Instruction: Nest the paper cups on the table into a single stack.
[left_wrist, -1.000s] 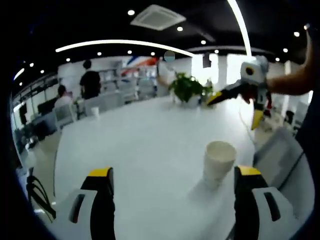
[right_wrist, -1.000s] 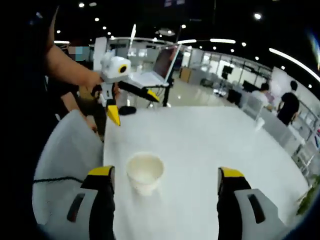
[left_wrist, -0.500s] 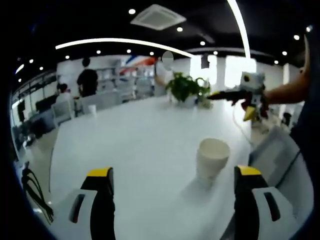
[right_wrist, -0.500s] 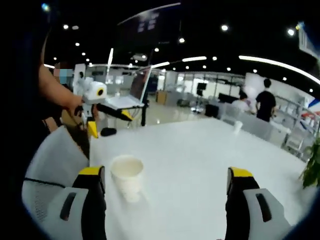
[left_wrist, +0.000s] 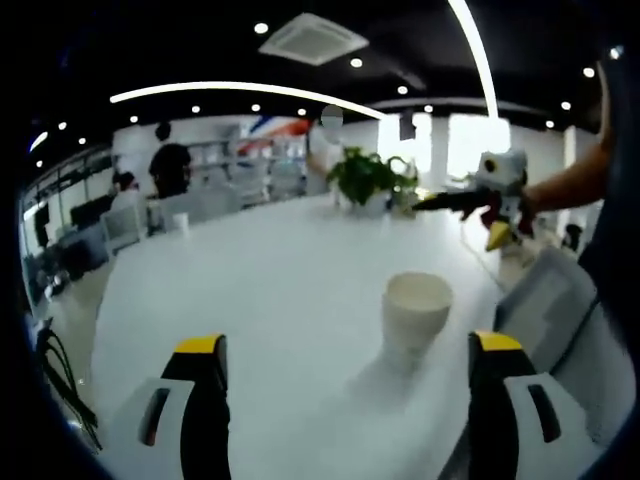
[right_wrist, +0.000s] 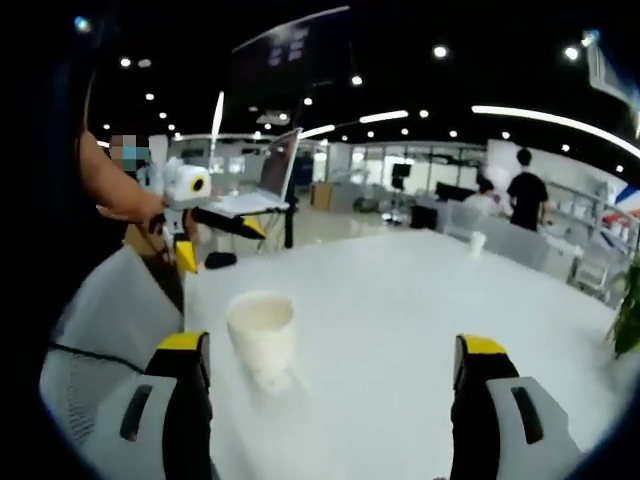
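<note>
Both grippers, left (left_wrist: 345, 400) and right (right_wrist: 335, 400), are hovering wide open, having swung slightly around the paper cup (left_wrist: 417, 312). Nothing is gripped; stacking looks finished.

white paper cup (right_wrist: 262, 335) stands upright on the table (right_wrist: 400, 320), apparently untouched, nearer the left of the spread fingers (right_wrist: 190, 385).
</note>
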